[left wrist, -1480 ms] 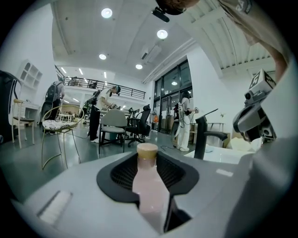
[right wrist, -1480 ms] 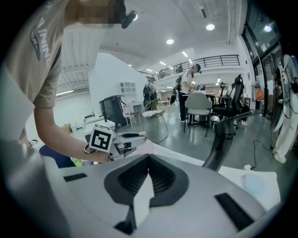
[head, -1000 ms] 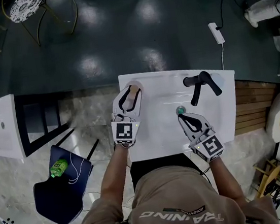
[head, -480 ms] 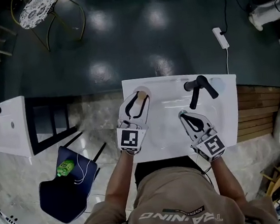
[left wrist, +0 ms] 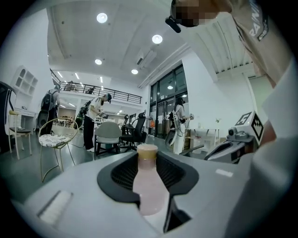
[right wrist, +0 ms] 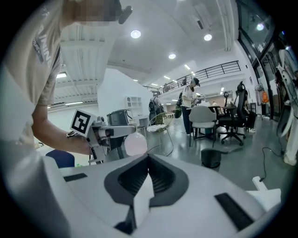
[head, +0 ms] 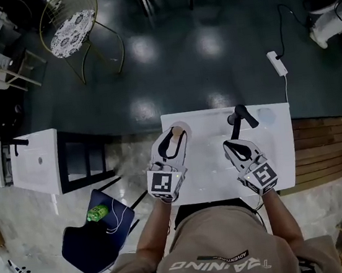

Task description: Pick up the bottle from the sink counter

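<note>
Pale pink bottle (left wrist: 150,183) sits upright, clamped in the left gripper (head: 172,134) over the white tabletop (head: 213,174); the right gripper (right wrist: 148,157), jaws together and empty, hangs near the black tap (head: 239,117).

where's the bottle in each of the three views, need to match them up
Head view: bottle in the left tool, at the sink counter's far left corner.
Left gripper view: dead centre, between the jaws.
Right gripper view: pale blur left of centre, probably it.
Shared landmark: the wire chair.
</note>
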Tool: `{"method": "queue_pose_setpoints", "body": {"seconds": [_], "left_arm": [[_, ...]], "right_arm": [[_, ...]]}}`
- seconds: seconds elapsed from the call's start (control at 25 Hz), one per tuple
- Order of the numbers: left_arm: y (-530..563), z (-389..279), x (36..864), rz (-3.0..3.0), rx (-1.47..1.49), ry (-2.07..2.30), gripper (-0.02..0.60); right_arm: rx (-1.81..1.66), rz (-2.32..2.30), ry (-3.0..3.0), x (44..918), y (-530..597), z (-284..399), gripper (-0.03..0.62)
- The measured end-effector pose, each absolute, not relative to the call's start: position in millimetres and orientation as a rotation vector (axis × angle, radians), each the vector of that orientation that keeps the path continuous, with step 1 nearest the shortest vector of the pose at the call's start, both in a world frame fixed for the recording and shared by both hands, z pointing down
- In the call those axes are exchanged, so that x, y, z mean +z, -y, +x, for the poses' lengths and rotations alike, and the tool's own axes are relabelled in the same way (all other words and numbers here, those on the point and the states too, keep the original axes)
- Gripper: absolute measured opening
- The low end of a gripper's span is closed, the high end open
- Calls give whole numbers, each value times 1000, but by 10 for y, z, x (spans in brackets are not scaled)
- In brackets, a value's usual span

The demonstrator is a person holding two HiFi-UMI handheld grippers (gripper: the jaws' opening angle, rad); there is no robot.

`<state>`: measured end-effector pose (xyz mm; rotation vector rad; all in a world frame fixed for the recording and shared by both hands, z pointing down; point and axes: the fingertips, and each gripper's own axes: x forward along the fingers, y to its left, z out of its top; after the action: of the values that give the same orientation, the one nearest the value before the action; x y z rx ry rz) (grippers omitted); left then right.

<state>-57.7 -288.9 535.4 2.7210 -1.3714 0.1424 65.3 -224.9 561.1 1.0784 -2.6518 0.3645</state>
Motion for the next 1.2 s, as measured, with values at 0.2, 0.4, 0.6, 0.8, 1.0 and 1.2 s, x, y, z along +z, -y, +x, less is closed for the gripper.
{"method": "queue_pose_setpoints", "body": {"seconds": [0.2,0.4,0.6,0.8,1.0,1.2], "left_arm": [[2788,-544,5091,2709,134,1410,127],[2690,-526,4875,2714,126,1419,127],[2575,-485,4703,2746,131,1412,127],[2430,-504,4576,2750,111,1422,127],[2387,-511,4436,2764,76,1421,127],[2450,-487,4305,2771,57,1429,127]], "right_arm": [[275,1031,2705,5411,2190,661,8],[233,1072,2769,5130,2225,670,8],[185,1142,2793,4896,2298,724,8],[104,1192,2813,4672,2277,738,8],[19,1224,2835,4410,2312,772,8],[-68,1228,2839,4175,2376,805,8]]}}
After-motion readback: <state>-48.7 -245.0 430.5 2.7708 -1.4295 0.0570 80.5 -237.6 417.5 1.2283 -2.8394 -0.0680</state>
